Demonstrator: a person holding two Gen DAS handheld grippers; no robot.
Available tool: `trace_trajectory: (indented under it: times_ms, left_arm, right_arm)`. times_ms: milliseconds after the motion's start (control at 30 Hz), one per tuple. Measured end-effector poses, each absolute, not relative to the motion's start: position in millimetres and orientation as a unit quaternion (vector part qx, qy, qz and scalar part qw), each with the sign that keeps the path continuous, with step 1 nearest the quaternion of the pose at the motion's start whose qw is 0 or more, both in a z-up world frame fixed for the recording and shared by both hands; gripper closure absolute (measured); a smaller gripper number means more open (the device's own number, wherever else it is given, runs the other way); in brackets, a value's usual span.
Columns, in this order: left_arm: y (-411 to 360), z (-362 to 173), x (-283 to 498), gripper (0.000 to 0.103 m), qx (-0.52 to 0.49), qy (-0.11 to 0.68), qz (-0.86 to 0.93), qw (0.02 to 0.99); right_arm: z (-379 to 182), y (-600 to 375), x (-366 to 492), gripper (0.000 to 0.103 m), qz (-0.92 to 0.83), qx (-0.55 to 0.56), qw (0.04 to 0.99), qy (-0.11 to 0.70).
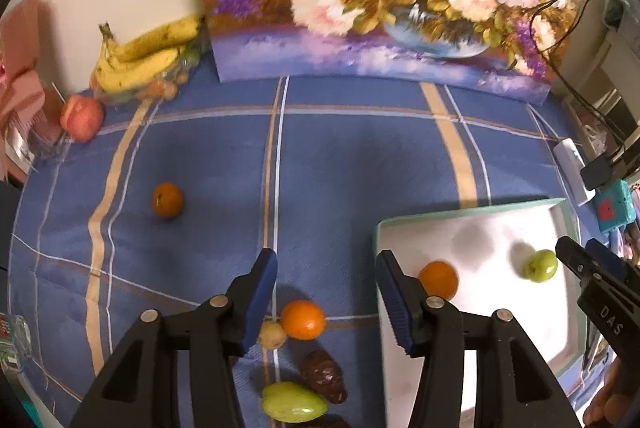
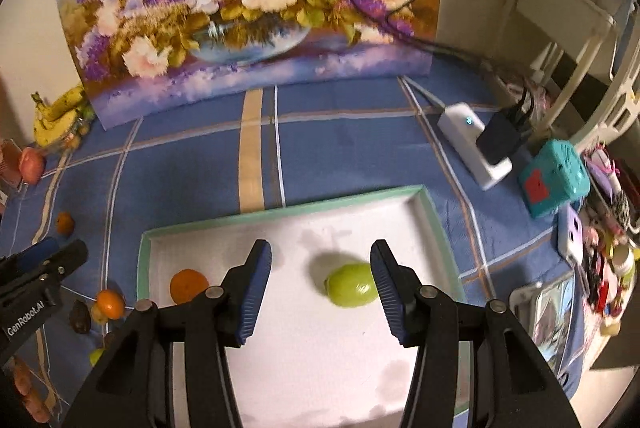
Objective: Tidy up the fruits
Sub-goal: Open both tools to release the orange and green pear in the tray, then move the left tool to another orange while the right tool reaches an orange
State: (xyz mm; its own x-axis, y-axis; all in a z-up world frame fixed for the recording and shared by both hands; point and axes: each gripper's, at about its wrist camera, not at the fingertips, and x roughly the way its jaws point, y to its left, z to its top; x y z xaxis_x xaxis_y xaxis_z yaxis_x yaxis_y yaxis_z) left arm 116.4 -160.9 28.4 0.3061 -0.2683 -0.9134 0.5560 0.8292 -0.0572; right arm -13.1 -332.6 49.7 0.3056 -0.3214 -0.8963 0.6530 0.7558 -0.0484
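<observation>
In tray [image 2: 434, 224]: lime [image 2: 352, 286] btwn released right tool [image 2: 320, 288] pads; left tool [image 1: 326, 298] released.

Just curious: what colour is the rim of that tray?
Pale mint green rim around a white inside; the right wrist view shows it best.

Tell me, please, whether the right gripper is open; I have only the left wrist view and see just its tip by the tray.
Observer: Yes, the right gripper is open, with nothing clamped.
Operator: Where is the green fruit relative to it?
Observer: The green fruit lies on the floor of the tray. In the right wrist view it sits between the fingers, close to the right-hand one. I cannot tell whether they touch.
Operator: Is there anything to the right of the tray?
Observer: A lilac case lies on the cloth there, just in front of the teal cube.
</observation>
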Motion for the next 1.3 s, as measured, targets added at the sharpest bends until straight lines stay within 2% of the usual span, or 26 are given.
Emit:
trace_trajectory:
  times_ms: [67,367,433,600,733,833,933,1300]
  left_arm:
    - [-154,23,118,0.040,0.128,0.538,-0.266,0.789]
    - [-122,19,122,0.035,0.124,0.540,-0.255,0.793]
    - [-117,24,121,0.032,0.116,0.539,-0.259,0.793]
    - [-106,37,116,0.017,0.103,0.529,-0.251,0.804]
    - [-98,40,114,0.008,0.109,0.523,-0.229,0.813]
    - [-96,37,111,0.000,0.121,0.520,-0.212,0.818]
    - [-98,33,107,0.000,0.134,0.516,-0.206,0.821]
    - [-87,21,118,0.000,0.098,0.523,-0.186,0.826]
  right_arm:
    - [44,-326,-11,0.050,-0.309,0.171,0.785,0.508]
    - [47,-306,-7,0.049,-0.324,0.174,0.781,0.506]
    - [47,-304,-10,0.036,-0.322,0.175,0.782,0.505]
    - [40,-305,-27,0.034,-0.328,0.191,0.773,0.509]
    - [36,-302,-34,0.017,-0.317,0.195,0.777,0.508]
    - [34,-301,-36,0.017,-0.307,0.198,0.781,0.506]
    - [30,-298,-36,0.010,-0.299,0.195,0.783,0.509]
    - [26,-283,-26,0.010,-0.286,0.176,0.802,0.494]
